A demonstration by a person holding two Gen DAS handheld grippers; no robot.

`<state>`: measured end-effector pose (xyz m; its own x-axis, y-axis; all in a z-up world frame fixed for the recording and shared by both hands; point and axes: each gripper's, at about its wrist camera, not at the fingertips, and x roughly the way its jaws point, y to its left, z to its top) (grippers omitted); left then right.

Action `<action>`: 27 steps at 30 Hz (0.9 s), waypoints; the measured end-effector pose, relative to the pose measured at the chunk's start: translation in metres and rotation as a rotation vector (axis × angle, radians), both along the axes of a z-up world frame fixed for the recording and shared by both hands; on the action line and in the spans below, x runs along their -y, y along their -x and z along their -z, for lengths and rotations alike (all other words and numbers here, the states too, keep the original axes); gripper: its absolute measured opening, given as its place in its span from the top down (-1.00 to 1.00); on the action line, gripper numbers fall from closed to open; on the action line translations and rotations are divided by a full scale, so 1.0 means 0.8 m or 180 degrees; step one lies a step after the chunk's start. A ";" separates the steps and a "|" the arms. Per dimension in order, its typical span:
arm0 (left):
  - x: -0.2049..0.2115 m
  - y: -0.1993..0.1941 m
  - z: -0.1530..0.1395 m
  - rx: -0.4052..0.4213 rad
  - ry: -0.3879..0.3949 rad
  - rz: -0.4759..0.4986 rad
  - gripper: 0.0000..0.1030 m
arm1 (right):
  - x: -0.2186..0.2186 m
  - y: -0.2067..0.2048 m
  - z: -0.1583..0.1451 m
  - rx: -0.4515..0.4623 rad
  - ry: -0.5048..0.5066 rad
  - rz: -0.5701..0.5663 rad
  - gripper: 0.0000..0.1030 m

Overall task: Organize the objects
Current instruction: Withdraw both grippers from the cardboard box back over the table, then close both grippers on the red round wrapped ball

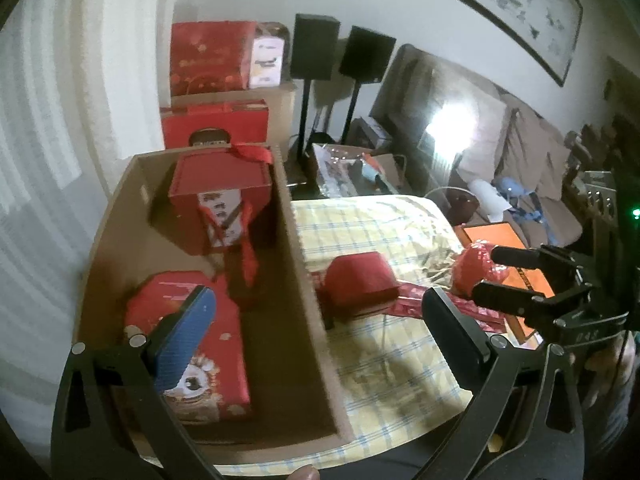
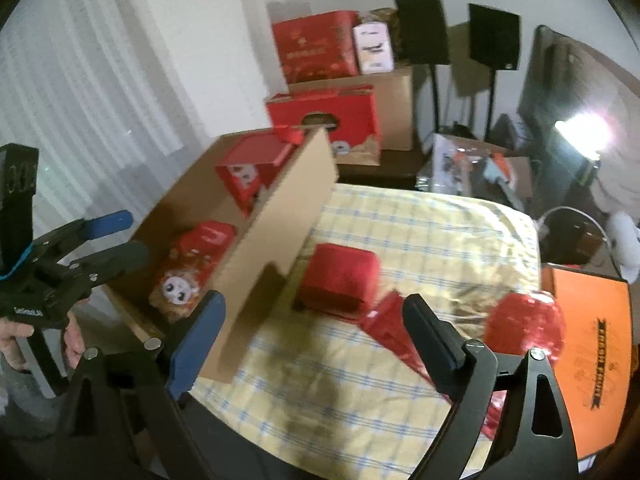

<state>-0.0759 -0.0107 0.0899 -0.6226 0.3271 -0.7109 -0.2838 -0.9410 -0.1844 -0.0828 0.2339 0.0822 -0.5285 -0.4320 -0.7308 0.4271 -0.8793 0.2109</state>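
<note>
A cardboard box (image 1: 298, 248) stands on the left of a checked cloth (image 1: 384, 232); it also shows in the right wrist view (image 2: 280, 216). Inside it lie a flat red gift box (image 1: 224, 344) and an upright red box with ribbon (image 1: 224, 208). A small red box (image 1: 360, 284) (image 2: 340, 276) sits on the cloth beside the cardboard box. A red foil-wrapped ball (image 2: 524, 328) (image 1: 472, 268) and red wrapping (image 2: 388, 320) lie to its right. My left gripper (image 1: 320, 328) is open and empty over the cardboard box's near wall. My right gripper (image 2: 316, 336) is open and empty, near the small red box.
An orange flat box (image 2: 592, 360) lies at the cloth's right edge. Red gift boxes (image 1: 208, 56) are stacked on cartons behind, next to two black speakers on stands (image 1: 316, 48). A sofa (image 1: 520, 140) and curtains (image 1: 44, 120) surround the table.
</note>
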 end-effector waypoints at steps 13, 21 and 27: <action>-0.067 -0.005 0.008 0.0038 -0.0155 0.0222 -1.00 | -0.106 -0.005 0.008 -0.0077 -0.0190 0.0642 -0.99; -0.110 -0.006 0.023 0.0093 -0.0218 0.0307 -1.00 | -0.153 -0.006 0.029 -0.0070 -0.0246 0.0958 -0.99; -0.135 -0.004 0.043 0.0203 -0.0222 0.0416 -1.00 | -0.183 -0.003 0.050 0.0041 -0.0141 0.1097 -0.99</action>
